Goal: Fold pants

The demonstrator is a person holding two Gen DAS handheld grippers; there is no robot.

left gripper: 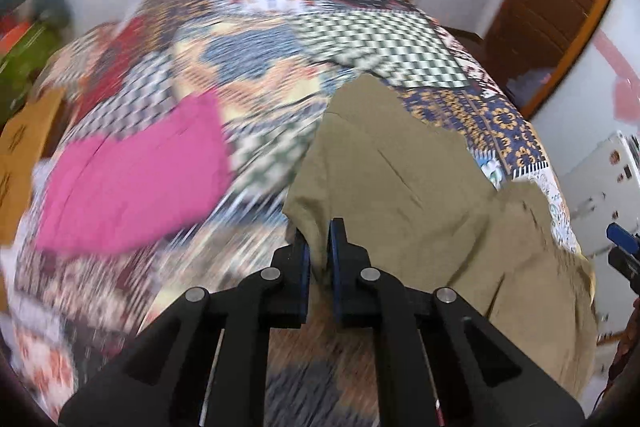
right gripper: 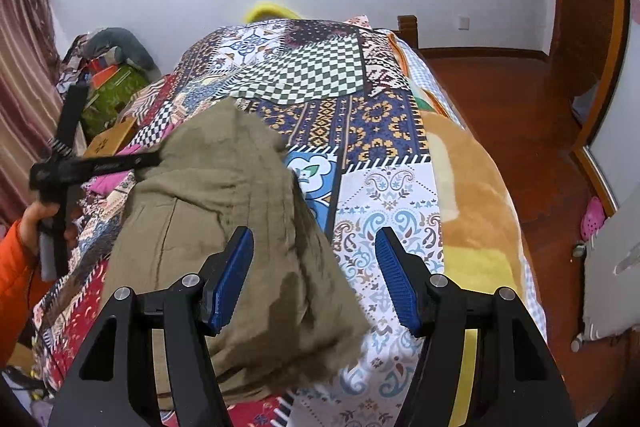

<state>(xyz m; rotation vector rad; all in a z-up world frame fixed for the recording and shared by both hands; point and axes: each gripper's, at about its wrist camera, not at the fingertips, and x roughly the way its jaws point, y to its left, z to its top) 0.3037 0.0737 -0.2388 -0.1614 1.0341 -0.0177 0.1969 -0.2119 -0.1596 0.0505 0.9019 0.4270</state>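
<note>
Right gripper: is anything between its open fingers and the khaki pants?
Nothing visible. The right gripper is open with the khaki pants already bunched against its left finger; only the patchwork bedspread shows between the fingers. The left gripper is shut on the pants at their far side.

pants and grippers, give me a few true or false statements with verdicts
1. The left gripper is shut on the pants. True.
2. The right gripper is shut on the pants. False: its fingers stand wide apart and grip nothing.
3. The pants are pink. False: they are olive; the pink cloth lies apart from them on the bed.
4. The bed has a patchwork cover. True.
5. The pants lie on the floor. False: they rest on the bed.
</note>
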